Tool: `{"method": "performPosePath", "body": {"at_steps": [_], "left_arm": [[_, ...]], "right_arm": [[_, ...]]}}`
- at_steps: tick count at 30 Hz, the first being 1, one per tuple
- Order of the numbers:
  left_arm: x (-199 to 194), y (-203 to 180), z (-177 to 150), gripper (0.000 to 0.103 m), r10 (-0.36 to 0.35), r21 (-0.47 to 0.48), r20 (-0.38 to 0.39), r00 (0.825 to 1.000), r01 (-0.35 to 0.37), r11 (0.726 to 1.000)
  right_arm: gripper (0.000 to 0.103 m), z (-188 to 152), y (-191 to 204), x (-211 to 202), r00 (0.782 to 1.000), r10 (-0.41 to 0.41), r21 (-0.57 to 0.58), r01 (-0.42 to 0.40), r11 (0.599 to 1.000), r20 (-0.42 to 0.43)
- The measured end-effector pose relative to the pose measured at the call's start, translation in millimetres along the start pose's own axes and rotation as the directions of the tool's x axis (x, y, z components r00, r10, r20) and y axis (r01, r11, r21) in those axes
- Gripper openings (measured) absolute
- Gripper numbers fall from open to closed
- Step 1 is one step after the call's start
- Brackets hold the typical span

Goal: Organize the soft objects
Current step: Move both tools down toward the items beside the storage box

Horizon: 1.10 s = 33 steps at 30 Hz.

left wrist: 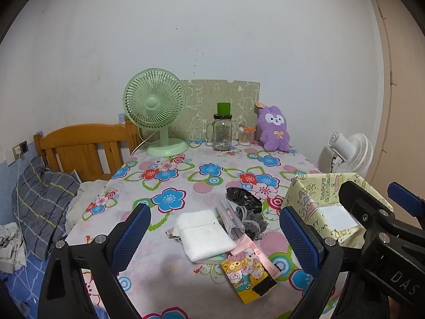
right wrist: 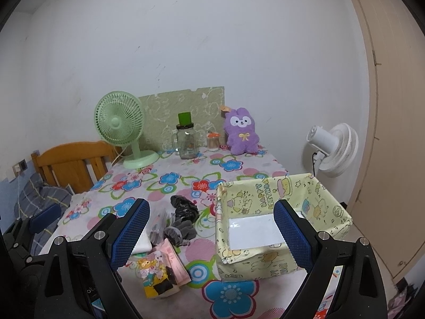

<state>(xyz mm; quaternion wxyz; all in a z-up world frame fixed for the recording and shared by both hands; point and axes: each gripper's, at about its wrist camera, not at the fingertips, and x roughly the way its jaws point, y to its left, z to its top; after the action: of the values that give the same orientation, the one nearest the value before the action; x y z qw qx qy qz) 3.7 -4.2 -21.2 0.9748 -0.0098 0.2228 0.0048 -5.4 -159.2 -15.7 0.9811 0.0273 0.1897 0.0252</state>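
Towel [left wrist: 204, 235], pouch [left wrist: 230, 222] and scrunchie [left wrist: 252, 219] crowd beside box [right wrist: 279, 228].

White towel [right wrist: 142, 243] behind left finger.

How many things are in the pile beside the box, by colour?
White: 1, towel
Black: 1, bag
Grey: 1, puff
Clear: 1, pouch
Yellow: 1, packet
Pink: 1, packet
Total: 6

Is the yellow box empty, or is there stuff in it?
Empty. The yellow box shows only its bare white bottom; the soft things lie outside on the table.
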Motion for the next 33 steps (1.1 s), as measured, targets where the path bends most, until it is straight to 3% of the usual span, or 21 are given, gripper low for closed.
{"method": "performPosePath", "body": {"at_steps": [33], "left_arm": [[34,23,-67,0.087,-0.013,0.078,-0.123,0.992,0.023,0.997]], "right_arm": [[0.096,-68,44,40,0.988,0.082,-0.07,-0.092,0.993,-0.128]]}}
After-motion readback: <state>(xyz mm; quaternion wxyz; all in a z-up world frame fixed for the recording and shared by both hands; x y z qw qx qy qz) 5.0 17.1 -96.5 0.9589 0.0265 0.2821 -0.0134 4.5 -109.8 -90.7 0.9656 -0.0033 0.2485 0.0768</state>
